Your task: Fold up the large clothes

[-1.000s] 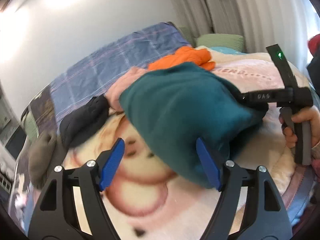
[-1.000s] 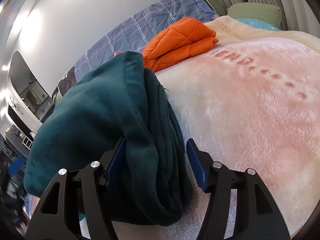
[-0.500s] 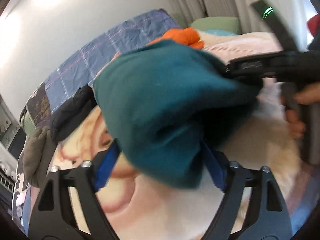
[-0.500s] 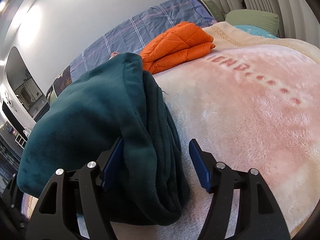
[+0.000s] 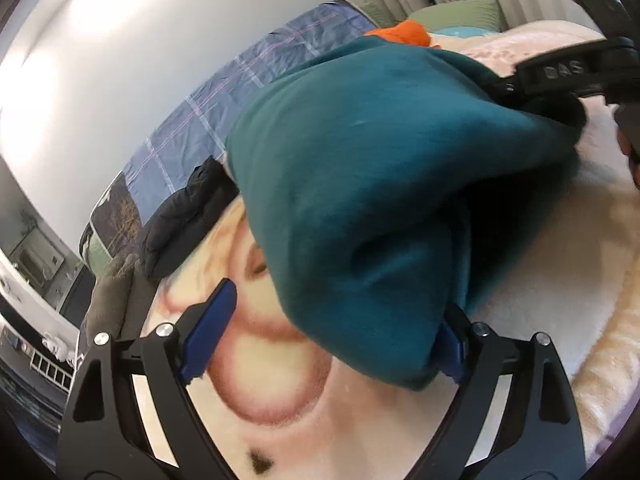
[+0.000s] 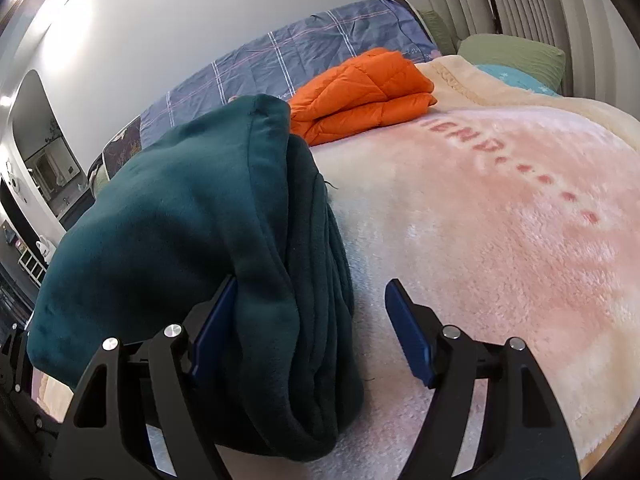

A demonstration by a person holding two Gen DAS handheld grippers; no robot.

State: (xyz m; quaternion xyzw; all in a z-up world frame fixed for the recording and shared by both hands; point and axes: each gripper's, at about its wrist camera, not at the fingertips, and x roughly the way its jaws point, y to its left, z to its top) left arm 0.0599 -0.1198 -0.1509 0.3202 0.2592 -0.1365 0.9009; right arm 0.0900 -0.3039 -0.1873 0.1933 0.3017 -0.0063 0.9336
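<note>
Since a second ago the left gripper (image 5: 332, 340) had dropped lower and closer in, so the teal garment (image 5: 380, 184) filled way more of its view and the orange jacket (image 6: 360, 92) was down to a sliver peeking over the top. Over on the right wrist view hardly anything shifted, just the jaws spreading.

Left jaws had just been opening, then eased back a touch. They stood wide, with the teal bundle's lower end sitting between them. The right-hand pad was mostly buried under the fabric, the left-hand pad stood clear with the blanket showing beside it. So not a pinch as far as I could see, more like the cloth was draped over one finger.

Right gripper (image 6: 310, 328) had just been opening too. Its left pad was up against the folded teal fleece, the right pad was out in the open over the blanket with a clear gap to the cloth. Loose, nothing clamped.

The garment itself was bunched into a thick folded wad lying on the fluffy pink and cream blanket (image 6: 500, 240), on the left part of it in the right wrist view, layers stacked on edge. The orange jacket sat folded further back, near the blue plaid quilt (image 6: 300, 56). A dark jacket (image 5: 184, 216) lay by the quilt's edge in the left view, a bit blurry.
</note>
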